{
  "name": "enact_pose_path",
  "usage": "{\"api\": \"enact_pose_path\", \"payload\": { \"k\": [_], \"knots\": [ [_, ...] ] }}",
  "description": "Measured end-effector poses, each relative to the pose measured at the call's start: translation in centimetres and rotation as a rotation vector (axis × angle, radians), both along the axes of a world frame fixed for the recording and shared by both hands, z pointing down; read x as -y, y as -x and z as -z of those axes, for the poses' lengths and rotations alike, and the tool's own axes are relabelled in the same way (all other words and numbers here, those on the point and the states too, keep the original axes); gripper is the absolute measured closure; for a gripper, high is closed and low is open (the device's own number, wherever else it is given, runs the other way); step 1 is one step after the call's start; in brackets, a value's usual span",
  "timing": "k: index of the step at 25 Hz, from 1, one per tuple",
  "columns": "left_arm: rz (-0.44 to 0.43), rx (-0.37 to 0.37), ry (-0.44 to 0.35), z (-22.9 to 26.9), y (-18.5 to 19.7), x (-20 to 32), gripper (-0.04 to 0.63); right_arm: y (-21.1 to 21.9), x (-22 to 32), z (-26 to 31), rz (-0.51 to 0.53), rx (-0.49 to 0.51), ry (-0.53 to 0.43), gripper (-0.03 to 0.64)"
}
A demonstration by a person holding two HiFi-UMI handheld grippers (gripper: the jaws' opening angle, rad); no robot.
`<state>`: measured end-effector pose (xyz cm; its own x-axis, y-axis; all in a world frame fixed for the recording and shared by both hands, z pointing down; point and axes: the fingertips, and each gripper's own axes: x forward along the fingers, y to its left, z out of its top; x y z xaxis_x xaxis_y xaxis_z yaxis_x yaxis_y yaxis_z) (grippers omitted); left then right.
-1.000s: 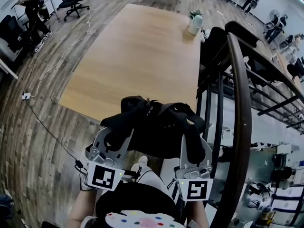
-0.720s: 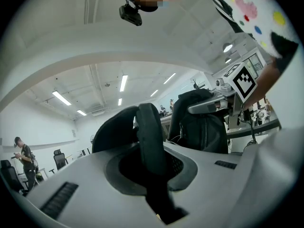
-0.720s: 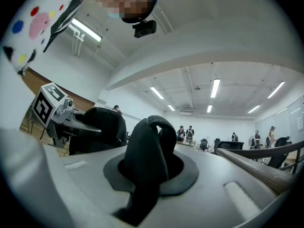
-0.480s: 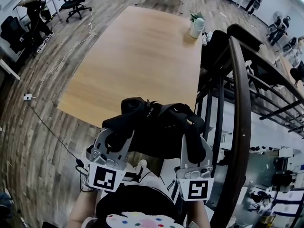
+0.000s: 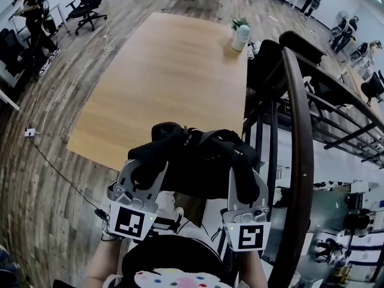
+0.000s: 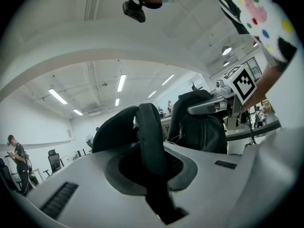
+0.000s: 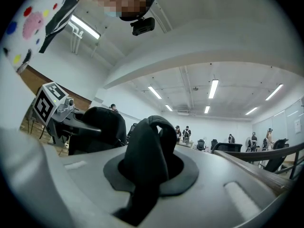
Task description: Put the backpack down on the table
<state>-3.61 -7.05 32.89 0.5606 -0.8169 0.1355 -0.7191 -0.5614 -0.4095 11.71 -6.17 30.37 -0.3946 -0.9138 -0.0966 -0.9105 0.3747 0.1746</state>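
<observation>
I have my left gripper [image 5: 147, 171] clenched on one black shoulder strap [image 6: 151, 137] of the backpack [image 5: 201, 164]; in the left gripper view that strap stands up between the jaws and fills the gap. My right gripper [image 5: 243, 188] is clenched the same way on the other strap [image 7: 147, 151], which bulges out between its jaws in the right gripper view. The backpack hangs in the air between the two grippers, close in front of me. It is not on the table [image 5: 174, 71]: from the head view its top just overlaps the table's near edge, and the rest of it sits over the wooden floor [image 5: 36, 185] on my side of that edge. The bag's body bulges between the straps, dark and crumpled. A dark curved railing [image 5: 298, 161] runs just to the right of my right gripper and along the table's right edge. A white jug [image 5: 241, 36] with a small green plant behind it stands at the table's far right corner. Off the far left corner an office chair [image 5: 90, 2] and a person [image 5: 30, 8] stand on the floor
</observation>
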Motion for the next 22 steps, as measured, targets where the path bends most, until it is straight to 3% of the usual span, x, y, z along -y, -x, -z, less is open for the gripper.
{"api": "enact_pose_path", "payload": {
  "k": [22],
  "knots": [
    [-0.07,-0.017,-0.053,2.4,-0.3,13.4,0.546,-0.2,12.2,2.0,-0.058,-0.095,-0.034,0.554]
  ]
}}
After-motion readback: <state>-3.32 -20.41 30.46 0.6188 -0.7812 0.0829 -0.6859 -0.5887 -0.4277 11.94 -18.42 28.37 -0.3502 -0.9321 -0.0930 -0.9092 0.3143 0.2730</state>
